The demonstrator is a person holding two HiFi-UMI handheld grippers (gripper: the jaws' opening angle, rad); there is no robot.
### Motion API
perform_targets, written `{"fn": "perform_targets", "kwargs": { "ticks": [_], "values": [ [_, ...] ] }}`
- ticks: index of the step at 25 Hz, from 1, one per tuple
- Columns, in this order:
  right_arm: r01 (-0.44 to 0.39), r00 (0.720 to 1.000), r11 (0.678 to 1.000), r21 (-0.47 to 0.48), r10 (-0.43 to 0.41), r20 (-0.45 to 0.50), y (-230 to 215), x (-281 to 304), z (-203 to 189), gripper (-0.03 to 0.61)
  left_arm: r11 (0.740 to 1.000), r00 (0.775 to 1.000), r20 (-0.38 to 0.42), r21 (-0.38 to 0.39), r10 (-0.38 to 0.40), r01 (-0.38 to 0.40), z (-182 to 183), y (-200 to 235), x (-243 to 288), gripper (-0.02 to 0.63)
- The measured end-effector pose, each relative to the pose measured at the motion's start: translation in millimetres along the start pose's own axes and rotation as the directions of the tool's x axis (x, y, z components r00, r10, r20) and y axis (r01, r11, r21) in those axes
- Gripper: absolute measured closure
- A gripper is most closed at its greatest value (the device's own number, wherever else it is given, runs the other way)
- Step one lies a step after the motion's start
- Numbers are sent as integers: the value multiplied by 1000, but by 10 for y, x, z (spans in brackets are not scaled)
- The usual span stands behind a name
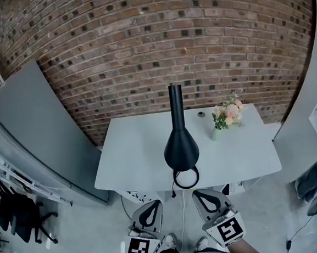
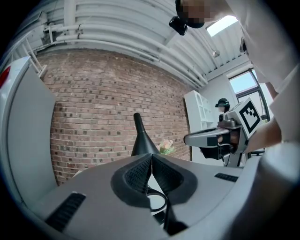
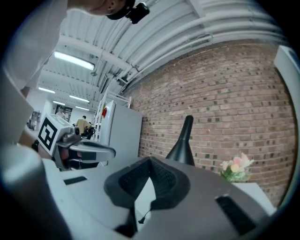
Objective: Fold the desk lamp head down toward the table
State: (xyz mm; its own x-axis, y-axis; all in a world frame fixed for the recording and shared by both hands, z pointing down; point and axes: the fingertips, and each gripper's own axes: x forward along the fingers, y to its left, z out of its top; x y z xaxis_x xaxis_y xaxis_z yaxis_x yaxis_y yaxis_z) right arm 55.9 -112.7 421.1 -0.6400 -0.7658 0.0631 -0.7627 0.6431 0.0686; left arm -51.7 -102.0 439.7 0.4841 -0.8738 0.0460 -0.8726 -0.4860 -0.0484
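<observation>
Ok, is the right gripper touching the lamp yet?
Apart. The right gripper view shows the lamp standing well beyond the right gripper's shut, empty jaws; the head view shows that gripper short of the table's near edge.

No readable text, labels or numbers anywhere.

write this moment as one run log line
left tongs: shut, empty | right tongs: shut, empty | lamp: standing on table, untouched | flowers: right of lamp
</observation>
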Motion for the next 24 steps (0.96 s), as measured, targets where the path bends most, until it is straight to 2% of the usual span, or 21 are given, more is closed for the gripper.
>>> {"fn": "perform_targets", "kwargs": {
  "ticks": [3,10,18,24],
  "values": [
    [4,999,1000,12,-5,36,37,56,107,561,1000,1000,7,14,-20,20,61,-18,-13,603],
    [-6,999,1000,-13,7,51,183,207,230,561,999,999,31,30,-44,43,152,93,-42,603],
    [-1,1000,996,89,-1,27,169,245,214,561,996,995,31,25,-90,90,99,98,-19,601],
    [16,999,999,43,-19,51,170,349,360,561,994,993,42,15,-110,109,75,197,40,601]
  ]
}}
